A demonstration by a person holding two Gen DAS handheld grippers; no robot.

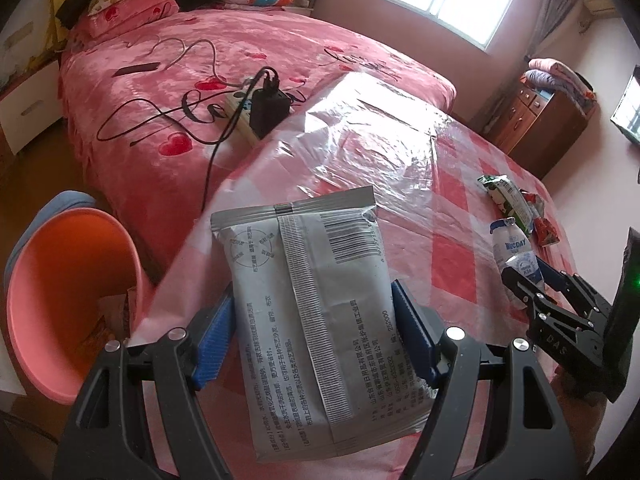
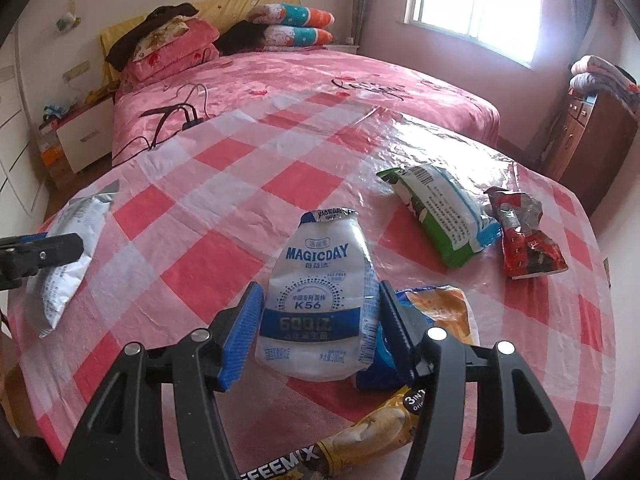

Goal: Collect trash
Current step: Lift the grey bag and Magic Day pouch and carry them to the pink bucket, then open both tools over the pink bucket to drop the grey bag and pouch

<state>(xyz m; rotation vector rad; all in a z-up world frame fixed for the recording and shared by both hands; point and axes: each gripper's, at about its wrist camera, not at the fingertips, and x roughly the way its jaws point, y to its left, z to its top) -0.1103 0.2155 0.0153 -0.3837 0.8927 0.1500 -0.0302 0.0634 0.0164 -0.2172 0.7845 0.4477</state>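
held: 2 packets (image 1: 316, 312) (image 2: 320, 300) | table (image 2: 224, 208): roughly 4 wrappers (image 2: 440, 216) | bin (image 1: 52, 288): 1

Each fisheye camera sits just behind its own claw, angled down across the checked desk (image 2: 224, 184) toward the bed (image 1: 248, 56) and window (image 2: 476, 4). The left view looks from the desk's left edge, the right from farther right. Both share the desk, bed, window and white bottle (image 2: 320, 304), close up.

On the table (image 2: 224, 184), the bottle (image 2: 320, 304) lies left of two wrappers (image 2: 444, 216); the bed (image 2: 320, 80) stands behind, seemingly touching.
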